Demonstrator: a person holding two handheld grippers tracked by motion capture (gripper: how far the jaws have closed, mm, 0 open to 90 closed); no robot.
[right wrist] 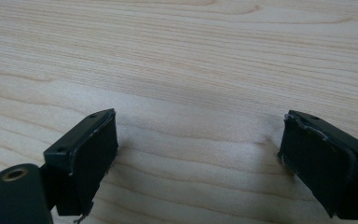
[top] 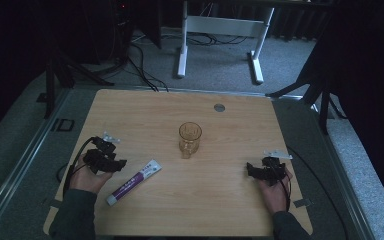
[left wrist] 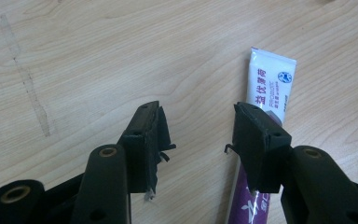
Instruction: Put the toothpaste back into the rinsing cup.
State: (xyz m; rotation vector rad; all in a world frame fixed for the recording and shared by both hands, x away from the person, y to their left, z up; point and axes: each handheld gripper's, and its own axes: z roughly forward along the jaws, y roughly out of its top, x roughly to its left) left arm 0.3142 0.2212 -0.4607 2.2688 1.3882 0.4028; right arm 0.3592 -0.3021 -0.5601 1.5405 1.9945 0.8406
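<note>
High view: the left gripper (top: 111, 162) rests low on the light wooden table (top: 230, 205), with the white-and-purple toothpaste tube (top: 133, 182) lying flat just beside it, on its inner side. In the left gripper view, the jaws stand partly open with bare wood between them; the tube (left wrist: 266, 88) runs under and past the right-hand jaw, not between the pads, so nothing is gripped. Judgement: this offset suits a sideways correction before closing. The right gripper (top: 258, 171) sits well apart from the tube, jaws spread wide over empty wood, apparently parked. An amber glass mug (top: 190, 138) stands upright ahead, between both grippers.
</note>
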